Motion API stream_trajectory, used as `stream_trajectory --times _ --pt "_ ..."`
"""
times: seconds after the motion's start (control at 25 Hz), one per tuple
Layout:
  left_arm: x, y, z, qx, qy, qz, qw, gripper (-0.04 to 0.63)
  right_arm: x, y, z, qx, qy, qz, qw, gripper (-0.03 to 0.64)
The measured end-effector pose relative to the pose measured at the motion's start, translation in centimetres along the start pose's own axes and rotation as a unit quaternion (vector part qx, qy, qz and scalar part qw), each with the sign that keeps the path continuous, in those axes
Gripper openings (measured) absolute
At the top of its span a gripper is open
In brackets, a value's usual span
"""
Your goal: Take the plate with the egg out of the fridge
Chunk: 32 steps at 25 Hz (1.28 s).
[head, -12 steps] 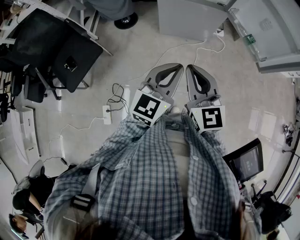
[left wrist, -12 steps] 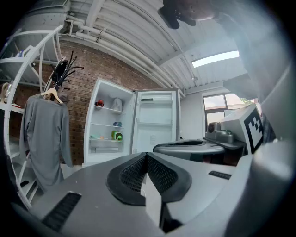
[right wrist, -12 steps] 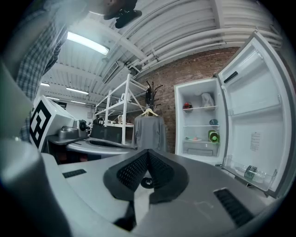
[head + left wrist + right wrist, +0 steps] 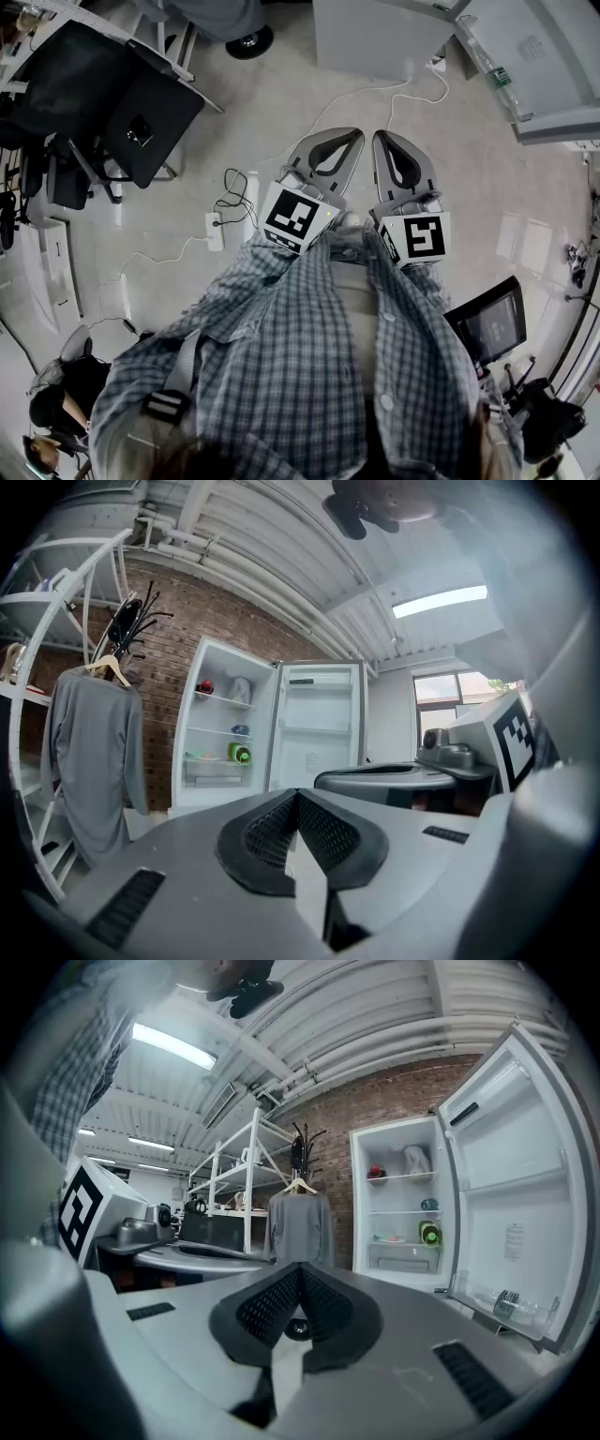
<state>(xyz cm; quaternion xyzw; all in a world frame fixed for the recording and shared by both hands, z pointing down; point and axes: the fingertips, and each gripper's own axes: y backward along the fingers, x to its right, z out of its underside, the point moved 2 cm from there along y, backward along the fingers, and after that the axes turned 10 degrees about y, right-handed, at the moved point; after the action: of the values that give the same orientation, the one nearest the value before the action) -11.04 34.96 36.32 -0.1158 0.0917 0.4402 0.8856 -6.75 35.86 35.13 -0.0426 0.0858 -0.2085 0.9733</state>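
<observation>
Where the person stands: on a pale floor [image 4: 281,103], looking across the room at an open fridge [image 4: 225,728], with a checked shirt [image 4: 309,356] filling the lower head view.
Left gripper [image 4: 354,137]: held out roughly level in front of the chest; fingers [image 4: 272,832] pressed together tip to tip, with nothing between them.
Right gripper [image 4: 386,137]: just beside the left one and pointing the same way; its fingers are likewise closed on each other and hold nothing.
Marker cubes [image 4: 298,216]: one on each gripper, close against the shirt.
Fridge: white, set against a brick wall [image 4: 169,667], well apart from both grippers.
Fridge door [image 4: 511,1204]: swung wide at the right of the compartment; a bottle [image 4: 506,1302] lies in its lower rack.
Plate [image 4: 387,1239]: a pale, flat dish on the third shelf down, just above the drawer [image 4: 401,1257] and beside a green round item [image 4: 430,1234]; the egg is too small to make out.
Other shelves: a red item [image 4: 376,1172] and a white bag [image 4: 414,1159] on the top shelf, a blue bowl [image 4: 428,1205] on the second.
Beside the fridge: a grey garment [image 4: 300,1227] on a hanger, at the fridge's left.
Floor: a white power strip [image 4: 215,230] with trailing cables, and a black chair [image 4: 141,112] at the left.
</observation>
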Motion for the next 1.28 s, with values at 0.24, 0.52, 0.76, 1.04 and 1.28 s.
stream_trajectory --times 0.24,0.52,0.76,1.04,1.28 --pt "-1.0 0.8 -0.1 0.0 0.004 0.002 1.0 0.008 -0.3 -0.1 0.1 -0.01 0.001 0.018 1.0 0.006" --pt "-2.6 2.2 -0.1 -0.001 0.006 0.002 1.0 0.008 -0.8 -0.2 0.2 -0.017 0.001 0.043 0.999 0.006" --pt "-3.7 3.7 0.4 -0.003 0.007 0.003 1.0 0.008 -2.3 -0.1 0.6 -0.022 0.003 0.057 0.998 0.006" --pt "-4.5 4.6 0.6 -0.002 0.013 -0.001 0.9999 0.008 -2.8 0.7 2.2 -0.064 0.031 0.056 0.996 0.006" --pt "-4.8 4.4 0.6 -0.002 0.016 -0.005 0.9999 0.008 -2.0 0.3 2.4 -0.064 0.027 0.063 0.996 0.006"
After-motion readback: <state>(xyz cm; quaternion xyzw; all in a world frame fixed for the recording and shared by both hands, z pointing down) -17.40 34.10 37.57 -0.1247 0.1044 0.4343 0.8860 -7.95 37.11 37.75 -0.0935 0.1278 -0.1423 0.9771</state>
